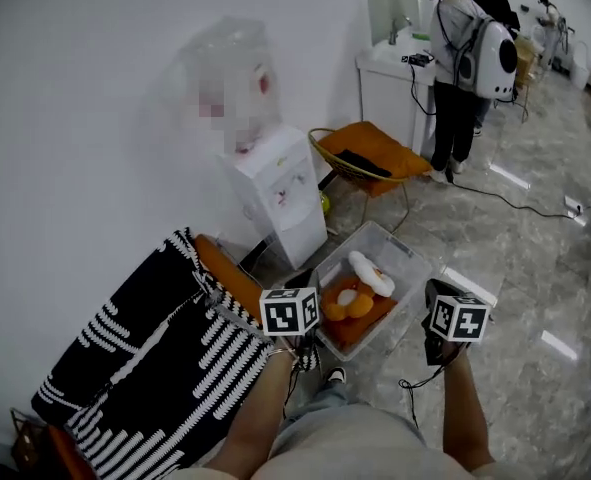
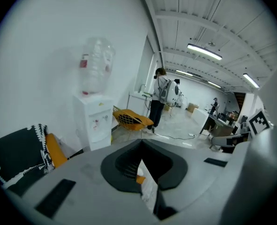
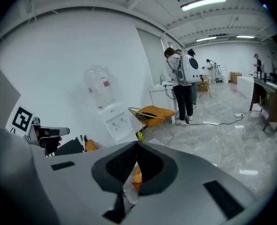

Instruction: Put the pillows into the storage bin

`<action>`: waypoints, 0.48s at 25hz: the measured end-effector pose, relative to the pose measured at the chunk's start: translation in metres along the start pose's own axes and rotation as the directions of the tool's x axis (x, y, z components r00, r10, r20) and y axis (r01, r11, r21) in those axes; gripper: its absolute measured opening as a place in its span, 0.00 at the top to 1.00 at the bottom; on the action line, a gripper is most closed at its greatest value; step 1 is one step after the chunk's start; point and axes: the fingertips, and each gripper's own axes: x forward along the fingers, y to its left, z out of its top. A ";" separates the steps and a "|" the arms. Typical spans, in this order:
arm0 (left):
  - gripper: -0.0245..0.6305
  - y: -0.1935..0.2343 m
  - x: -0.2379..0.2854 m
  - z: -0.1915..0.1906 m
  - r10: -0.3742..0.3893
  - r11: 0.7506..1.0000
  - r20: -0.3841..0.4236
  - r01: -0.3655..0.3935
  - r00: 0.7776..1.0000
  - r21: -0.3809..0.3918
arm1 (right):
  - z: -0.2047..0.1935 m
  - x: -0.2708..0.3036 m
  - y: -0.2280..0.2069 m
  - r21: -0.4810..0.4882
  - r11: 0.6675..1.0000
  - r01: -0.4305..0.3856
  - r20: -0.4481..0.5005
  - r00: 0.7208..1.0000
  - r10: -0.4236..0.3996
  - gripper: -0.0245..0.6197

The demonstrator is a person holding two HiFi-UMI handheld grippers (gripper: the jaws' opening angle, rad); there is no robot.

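Note:
A clear plastic storage bin stands on the floor in front of me. Inside it lie an orange pillow and a white-and-orange plush pillow. My left gripper hangs above the bin's near left corner, and in the left gripper view its tips meet with nothing between them. My right gripper is held above the bin's right side. Its tips also touch and hold nothing. Orange pillow fabric shows through the hollow below them.
A black-and-white striped throw covers an orange seat at the left. A white water dispenser stands against the wall behind the bin. Further back are an orange wire chair and people by a white counter. A cable crosses the floor.

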 end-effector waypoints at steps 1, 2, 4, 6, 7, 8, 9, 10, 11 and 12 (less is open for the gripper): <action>0.94 0.000 -0.010 0.005 0.015 1.000 0.022 -0.015 1.000 -0.007 | 0.002 -0.006 0.002 -0.009 1.000 -0.007 0.010 1.000 0.007 0.96; 0.94 0.000 -0.018 0.010 0.028 0.999 0.042 -0.028 0.999 -0.016 | 0.004 -0.012 0.003 -0.017 1.000 -0.010 0.020 1.000 0.011 0.96; 0.94 -0.002 -0.034 0.014 0.050 0.998 0.071 -0.049 0.996 -0.028 | 0.006 -0.021 0.004 -0.020 1.000 -0.015 0.037 0.999 0.016 0.96; 0.94 -0.005 -0.047 0.011 0.069 0.997 0.083 -0.067 0.994 -0.028 | 0.003 -0.029 0.006 -0.013 1.000 -0.017 0.049 0.999 0.018 0.96; 0.94 -0.006 -0.053 0.008 0.076 0.997 0.085 -0.074 0.993 -0.029 | 0.002 -0.032 0.008 -0.011 1.000 -0.014 0.056 0.998 0.014 0.96; 0.94 -0.006 -0.057 0.004 0.082 0.996 0.086 -0.079 0.993 -0.035 | 0.001 -0.036 0.009 -0.011 1.000 -0.003 0.068 0.998 0.003 0.96; 0.94 -0.006 -0.061 0.000 0.085 0.996 0.085 -0.082 0.993 -0.042 | 0.000 -0.040 0.010 -0.016 1.000 0.016 0.087 0.996 -0.014 0.96; 0.94 -0.006 -0.065 -0.005 0.088 0.995 0.082 -0.084 0.993 -0.051 | -0.001 -0.044 0.011 -0.025 0.999 0.036 0.106 0.994 -0.033 0.96; 0.94 -0.005 -0.068 -0.010 0.091 0.995 0.080 -0.086 0.993 -0.058 | -0.005 -0.047 0.013 -0.033 0.998 0.049 0.116 0.992 -0.045 0.96; 0.94 -0.005 -0.071 -0.015 0.094 0.994 0.077 -0.089 0.993 -0.062 | -0.010 -0.048 0.015 -0.034 0.998 0.051 0.115 0.992 -0.047 0.96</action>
